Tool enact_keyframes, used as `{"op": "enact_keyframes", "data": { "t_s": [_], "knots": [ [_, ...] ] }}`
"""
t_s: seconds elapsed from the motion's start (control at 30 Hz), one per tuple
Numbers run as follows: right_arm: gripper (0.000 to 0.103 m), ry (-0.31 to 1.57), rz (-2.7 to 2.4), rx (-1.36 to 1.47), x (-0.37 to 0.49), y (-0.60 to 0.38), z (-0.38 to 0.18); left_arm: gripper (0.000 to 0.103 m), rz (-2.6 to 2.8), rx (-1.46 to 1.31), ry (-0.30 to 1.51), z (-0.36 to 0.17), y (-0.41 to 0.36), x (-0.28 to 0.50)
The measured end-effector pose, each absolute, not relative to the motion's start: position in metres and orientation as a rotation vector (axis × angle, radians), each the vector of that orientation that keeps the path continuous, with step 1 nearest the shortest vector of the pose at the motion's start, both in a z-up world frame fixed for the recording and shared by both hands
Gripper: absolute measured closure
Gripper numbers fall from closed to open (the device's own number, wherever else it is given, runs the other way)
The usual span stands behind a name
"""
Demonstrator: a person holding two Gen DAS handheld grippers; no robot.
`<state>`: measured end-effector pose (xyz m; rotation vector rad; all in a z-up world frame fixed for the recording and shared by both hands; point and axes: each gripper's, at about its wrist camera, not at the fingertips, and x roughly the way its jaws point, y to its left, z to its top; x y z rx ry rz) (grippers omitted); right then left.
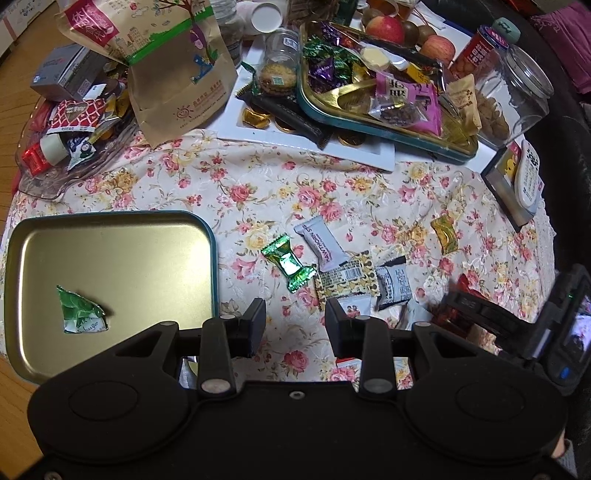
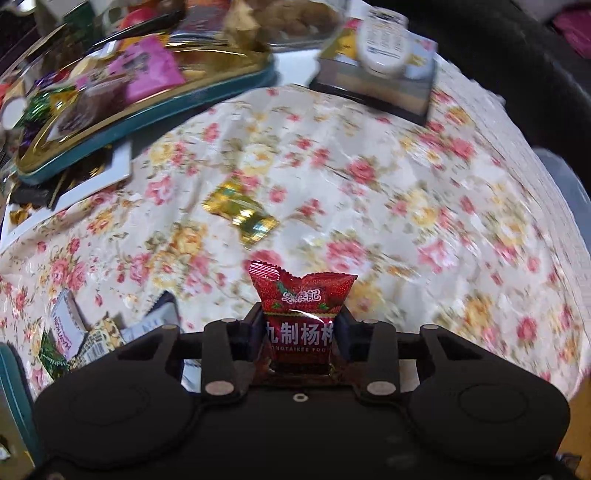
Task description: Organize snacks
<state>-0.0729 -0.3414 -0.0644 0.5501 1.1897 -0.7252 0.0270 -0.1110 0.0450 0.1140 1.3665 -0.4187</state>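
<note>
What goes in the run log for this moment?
right gripper: shut on red snack packet | left gripper: open, empty | tin tray: one green packet

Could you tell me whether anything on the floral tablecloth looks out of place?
Yes: the clear plastic jar of biscuits lies tipped on its side beside the crowded gold tray, and wrapped sweets such as the green foil candy lie scattered loose.

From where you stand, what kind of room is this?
Most likely a home living or dining room. A table under a cream floral tablecloth is crowded with loose wrapped sweets, a gold metal tin with a teal rim, red apples, and a brown wooden floor shows beyond.
</note>
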Motion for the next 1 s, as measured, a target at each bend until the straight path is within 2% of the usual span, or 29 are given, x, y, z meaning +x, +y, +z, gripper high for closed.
{"op": "enact_keyframes", "data": {
  "t_s": [0.4, 0.8, 1.0],
  "knots": [
    [0.063, 1.170, -0.760, 0.760, -0.151, -0.350, -0.031, 0.060, -0.470, 0.163, 1.385, 0.030, -0.122, 0.024],
    [0.063, 1.011, -0.526, 0.749, -0.144, -0.319, 0.026, 0.060, -0.448, 0.164, 1.372, 0.007, -0.142, 0.027],
    [0.063, 1.017, -0.476, 0.763, -0.151, -0.313, 0.032, 0.060, -0.503, 0.213, 1.474, -0.026, -0.173, 0.006]
  ]
}}
